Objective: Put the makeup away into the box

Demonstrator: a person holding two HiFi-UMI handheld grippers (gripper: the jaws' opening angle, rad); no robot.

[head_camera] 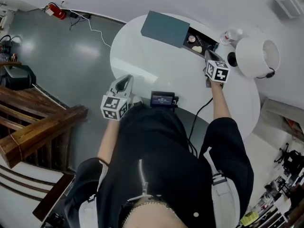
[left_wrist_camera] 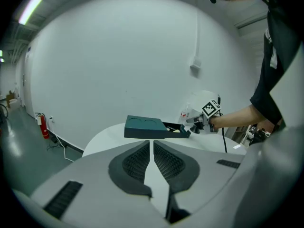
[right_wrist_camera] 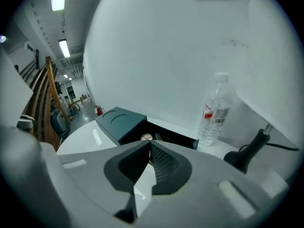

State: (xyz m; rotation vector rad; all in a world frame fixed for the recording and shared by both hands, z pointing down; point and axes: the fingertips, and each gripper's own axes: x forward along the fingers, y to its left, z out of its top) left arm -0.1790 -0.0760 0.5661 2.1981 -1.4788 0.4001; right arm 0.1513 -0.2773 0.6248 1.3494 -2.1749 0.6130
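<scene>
A dark teal box (head_camera: 165, 28) lies at the far side of the round white table (head_camera: 156, 70), its lid slid aside so the tray end (head_camera: 201, 42) shows. Small makeup pieces lie in that tray, among them a round compact (right_wrist_camera: 146, 137). My right gripper (head_camera: 208, 55) hovers just in front of the open tray, shut with nothing between its pads (right_wrist_camera: 164, 161). My left gripper (head_camera: 127, 78) stays over the table's near left edge, far from the box (left_wrist_camera: 145, 127). It is shut too and holds nothing.
A clear water bottle (right_wrist_camera: 214, 110) stands right of the box, with a white lamp (head_camera: 257, 56) on a black stand (right_wrist_camera: 247, 152) beside it. A small black device (head_camera: 163, 99) with a cable sits at the table's near edge. A wooden stair rail (head_camera: 38, 129) runs at the left.
</scene>
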